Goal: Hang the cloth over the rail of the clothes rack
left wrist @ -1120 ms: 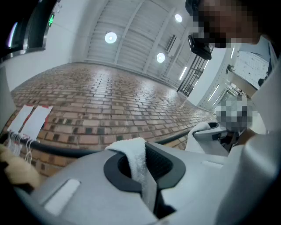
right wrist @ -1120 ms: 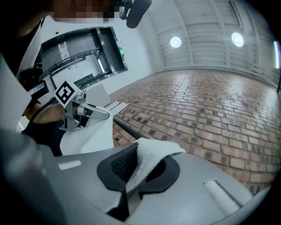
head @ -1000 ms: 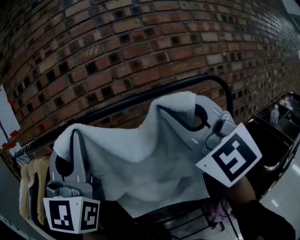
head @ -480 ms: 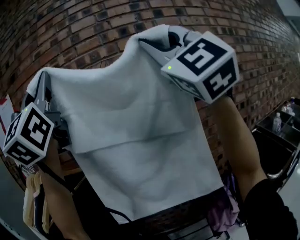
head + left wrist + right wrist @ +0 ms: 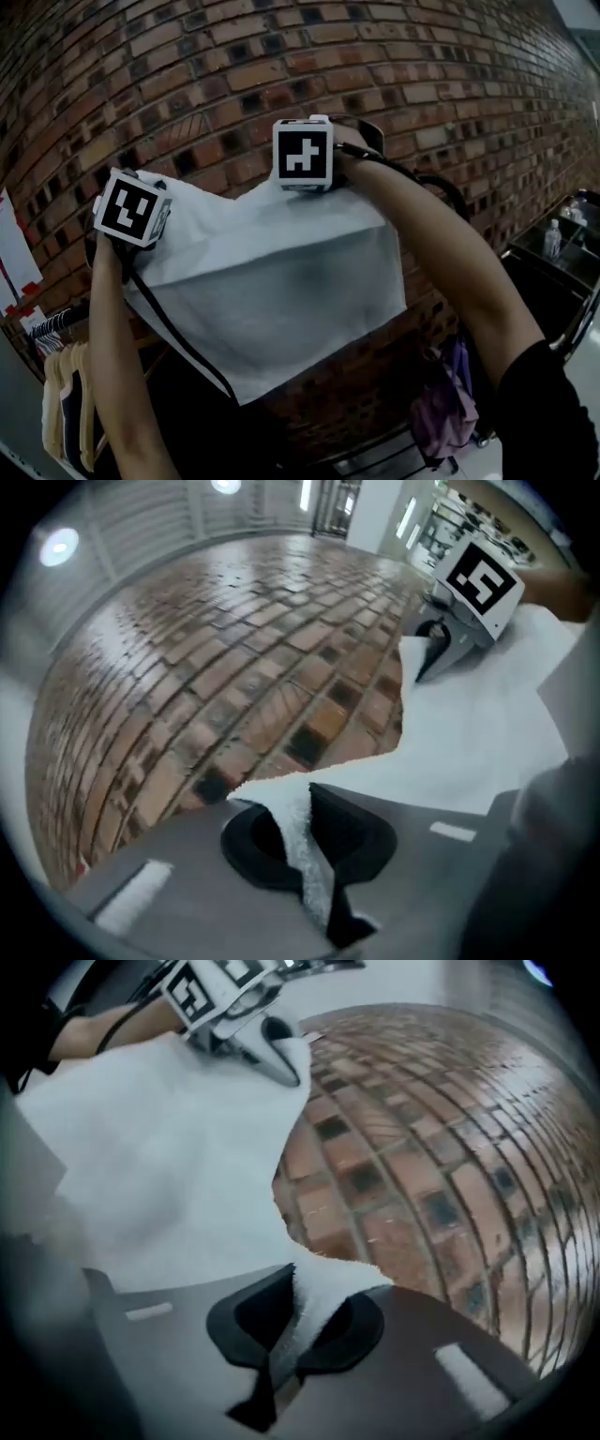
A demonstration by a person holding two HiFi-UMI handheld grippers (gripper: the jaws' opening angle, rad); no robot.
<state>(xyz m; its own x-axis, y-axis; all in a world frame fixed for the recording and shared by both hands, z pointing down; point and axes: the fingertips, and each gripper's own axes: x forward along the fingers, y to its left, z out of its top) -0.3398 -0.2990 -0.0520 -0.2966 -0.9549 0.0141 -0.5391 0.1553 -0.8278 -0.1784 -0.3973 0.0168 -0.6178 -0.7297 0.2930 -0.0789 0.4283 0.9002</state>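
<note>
A white cloth (image 5: 272, 281) hangs spread in front of the brick wall, held by its two upper corners. My left gripper (image 5: 305, 855) is shut on the left corner of the cloth (image 5: 469, 733); its marker cube (image 5: 131, 208) shows at the left of the head view. My right gripper (image 5: 295, 1321) is shut on the right corner of the cloth (image 5: 159, 1147); its marker cube (image 5: 303, 153) sits higher, near the middle. A dark bend of the rack's rail (image 5: 455, 202) shows behind my right arm. The cloth hides the rest of the rail.
The brick wall (image 5: 234, 66) stands close behind the cloth. Garments hang on a rail at lower left (image 5: 66, 403). A purple garment (image 5: 450, 412) hangs at lower right. A dark cart with bottles (image 5: 553, 244) stands at the right edge.
Both grippers have carried the cloth up from low in front of me and forward toward the wall. The marker cubes have turned to face the head camera. Both grips held.
</note>
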